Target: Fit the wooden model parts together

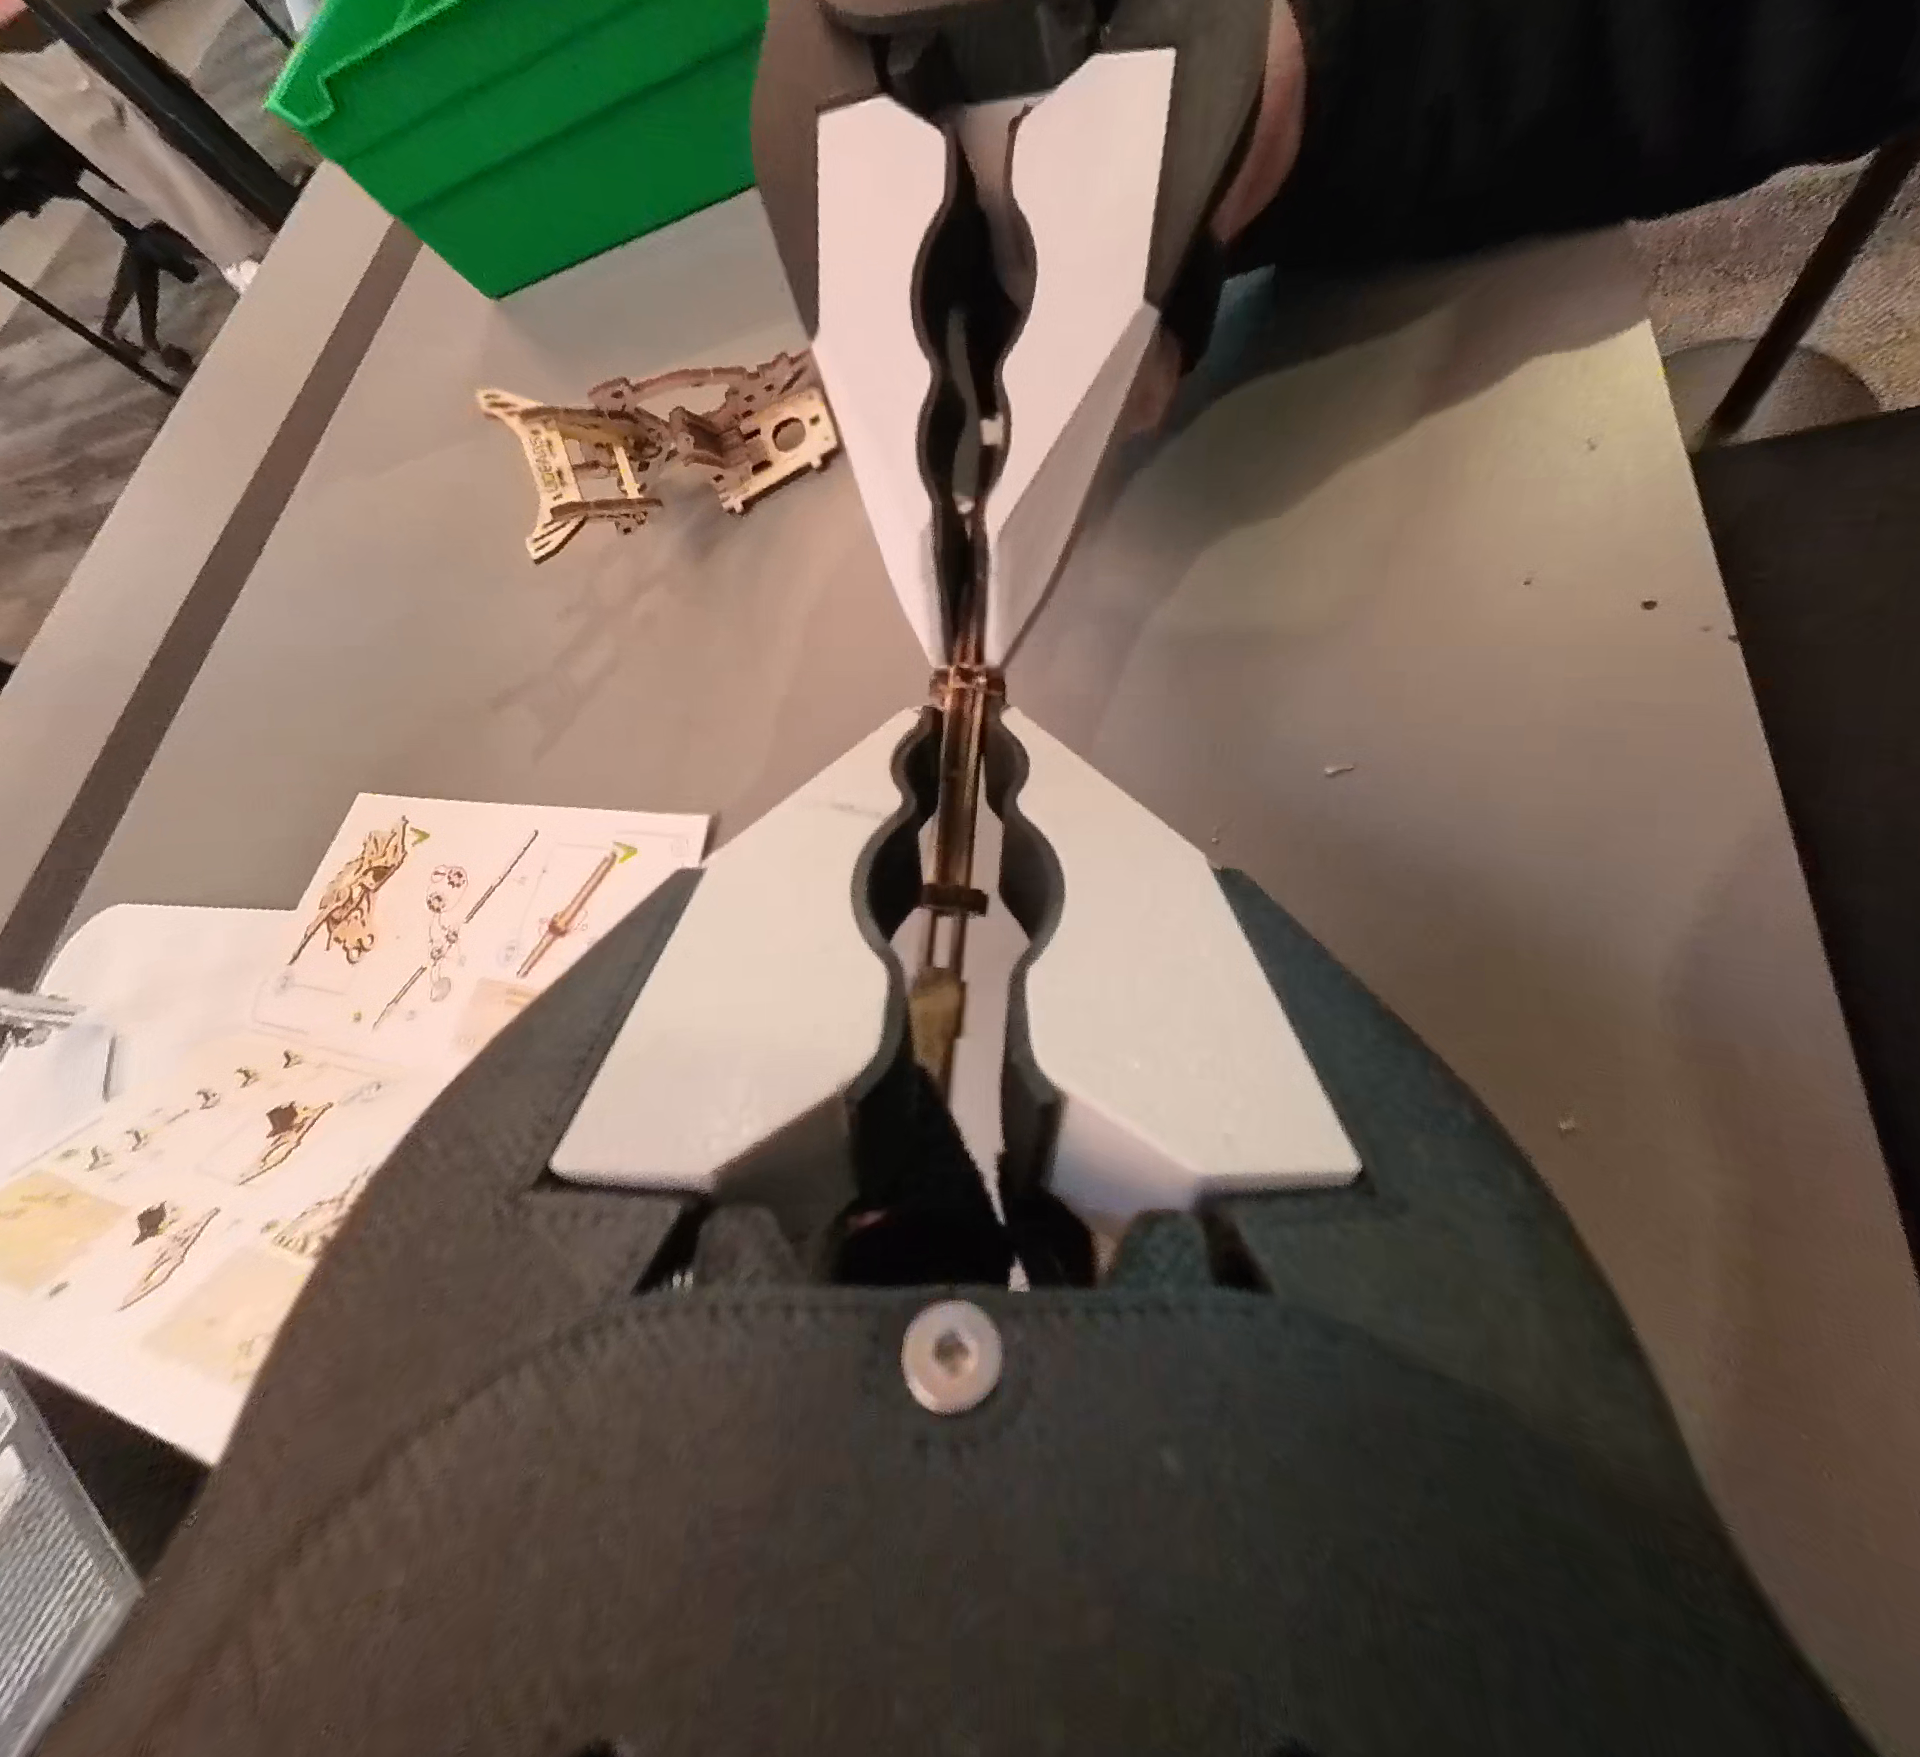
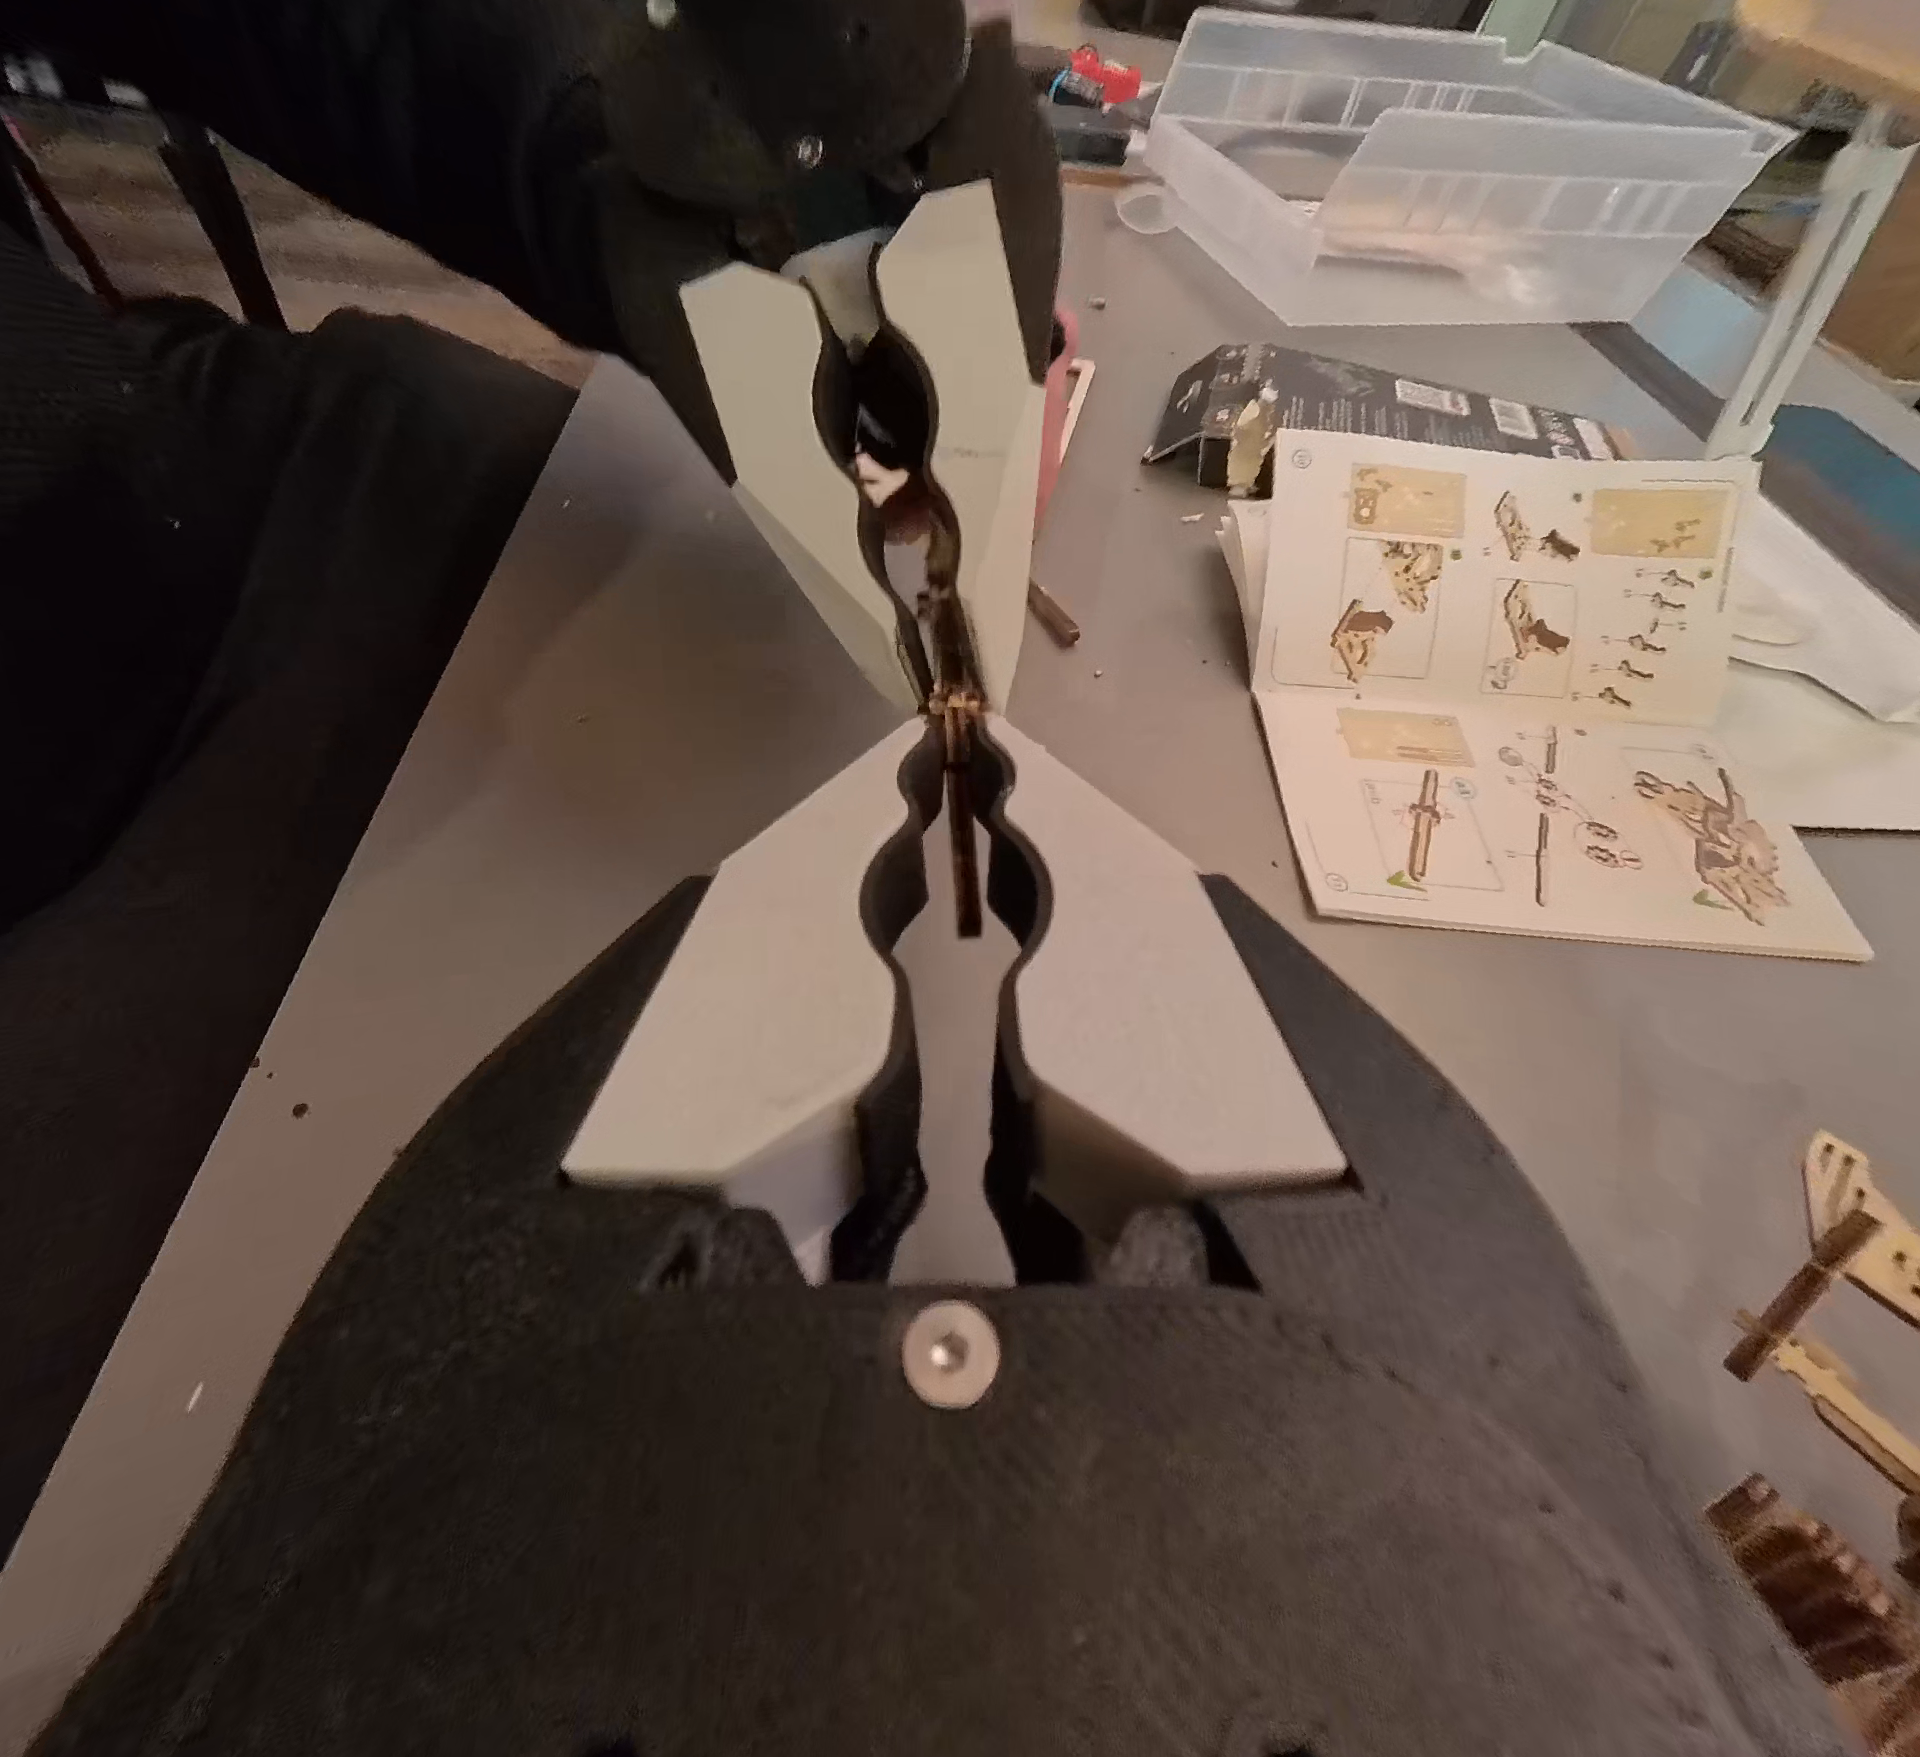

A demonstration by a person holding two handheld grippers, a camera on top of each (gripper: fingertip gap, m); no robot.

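Observation:
My left gripper and my right gripper meet tip to tip above the grey table. Both are shut on a slim wooden rod assembly that runs between both pairs of fingers, with a small crosspiece where the tips meet. In the right wrist view my right gripper holds the dark wooden strip and the left gripper comes in from above. I cannot tell whether the held wood is one part or two. A partly built wooden model lies on the table to the left, and shows again in the right wrist view.
An open instruction booklet lies near the left gripper and shows in the right wrist view. A green bin stands at the back. A clear plastic box and a black torn package lie beyond the booklet. Dark sleeves hold both grippers.

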